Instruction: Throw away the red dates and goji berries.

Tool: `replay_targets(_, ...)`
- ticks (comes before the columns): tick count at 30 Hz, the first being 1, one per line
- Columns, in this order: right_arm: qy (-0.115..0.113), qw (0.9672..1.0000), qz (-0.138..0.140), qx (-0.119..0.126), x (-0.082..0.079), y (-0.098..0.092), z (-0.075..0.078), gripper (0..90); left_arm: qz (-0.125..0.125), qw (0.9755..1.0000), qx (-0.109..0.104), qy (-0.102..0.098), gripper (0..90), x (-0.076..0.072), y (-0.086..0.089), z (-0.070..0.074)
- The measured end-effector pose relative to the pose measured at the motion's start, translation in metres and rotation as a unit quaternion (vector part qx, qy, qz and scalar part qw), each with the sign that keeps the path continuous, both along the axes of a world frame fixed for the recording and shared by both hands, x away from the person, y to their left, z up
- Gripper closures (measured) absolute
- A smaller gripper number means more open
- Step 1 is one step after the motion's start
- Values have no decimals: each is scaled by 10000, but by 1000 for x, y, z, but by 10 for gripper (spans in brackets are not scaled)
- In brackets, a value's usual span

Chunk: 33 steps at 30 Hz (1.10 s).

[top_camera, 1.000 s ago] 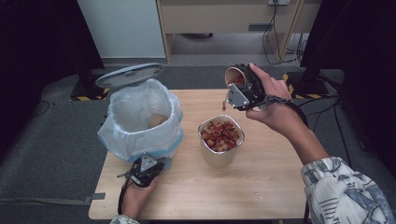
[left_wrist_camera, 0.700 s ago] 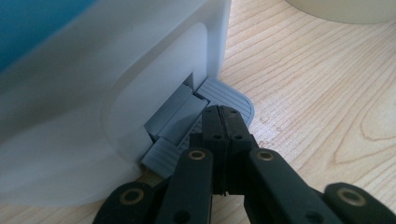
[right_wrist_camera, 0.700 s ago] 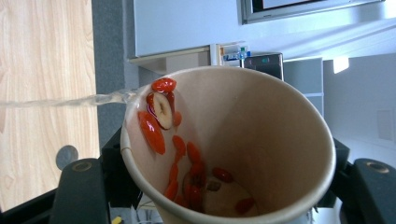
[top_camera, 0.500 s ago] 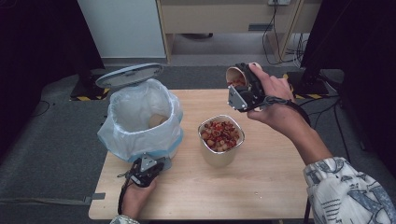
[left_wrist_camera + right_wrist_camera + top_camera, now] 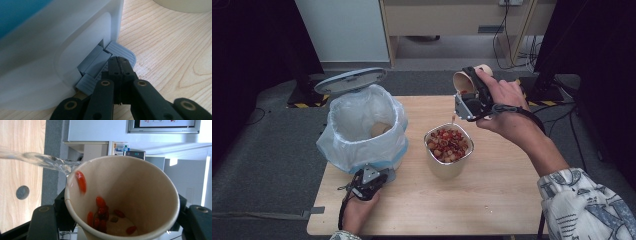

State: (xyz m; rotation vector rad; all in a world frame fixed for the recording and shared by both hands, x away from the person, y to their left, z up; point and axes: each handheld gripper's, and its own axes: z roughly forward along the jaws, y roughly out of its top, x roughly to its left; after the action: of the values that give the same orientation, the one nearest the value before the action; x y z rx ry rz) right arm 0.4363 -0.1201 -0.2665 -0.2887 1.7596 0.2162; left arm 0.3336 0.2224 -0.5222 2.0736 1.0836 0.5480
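My right gripper (image 5: 470,89) is shut on a paper cup (image 5: 463,80), held tipped over a beige tub (image 5: 446,167) full of red berries (image 5: 447,143). In the right gripper view the cup (image 5: 140,182) holds a few red berries (image 5: 100,213) at its bottom, and a clear stream of water (image 5: 42,158) runs off its rim. One berry (image 5: 81,181) clings near the lip. My left gripper (image 5: 369,181) is shut, with nothing between its jaws. Its tips (image 5: 119,62) rest on the grey pedal (image 5: 122,50) of a white bin (image 5: 362,127).
The bin's lid (image 5: 350,80) stands raised behind its white bag liner. The bin and the tub sit side by side on a wooden table (image 5: 512,200). Grey floor, cables and dark stands surround the table.
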Motion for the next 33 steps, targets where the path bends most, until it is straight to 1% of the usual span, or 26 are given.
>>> replay_targets(1,0,10000,0,0,0,0,0,303,0,10000,0,0,891,0,0,0)
replay_targets(6,-91,9998,-20,-197,-1,1,0,303,1,10000,-4,1,891,0,0,0)
replay_targets(9,-112,9997,-18,-234,-2,1,0,303,0,10000,-3,2,891,0,0,0)
replay_targets(10,-157,9994,-33,-316,-2,2,-1,303,0,10000,-1,1,890,0,0,0)
replay_targets(13,-142,9993,-9,-334,-2,2,-1,304,0,10000,-3,0,890,0,0,0)
replay_targets(14,-137,9996,-4,-266,-3,3,1,304,3,10000,-9,2,890,0,0,0)
replay_targets(16,-155,9995,4,-270,-3,3,2,304,1,10000,-2,1,890,0,0,0)
replay_targets(19,-182,9993,-2,-336,-3,3,1,304,1,10000,-4,1,890,0,0,0)
replay_targets(20,-213,9990,4,-396,-4,3,1,304,0,10000,-2,2,890,0,0,0)
replay_targets(23,-233,9988,-7,-427,-4,3,1,304,0,10000,-1,0,890,0,0,0)
replay_targets(25,-285,9983,-19,-505,-5,3,1,304,1,10000,-6,3,890,0,0,0)
replay_targets(28,-398,9966,0,-722,-6,5,1,304,1,10000,-7,1,890,0,0,0)
replay_targets(33,-418,9965,9,-721,-7,7,1,304,0,10000,-7,3,890,0,0,0)
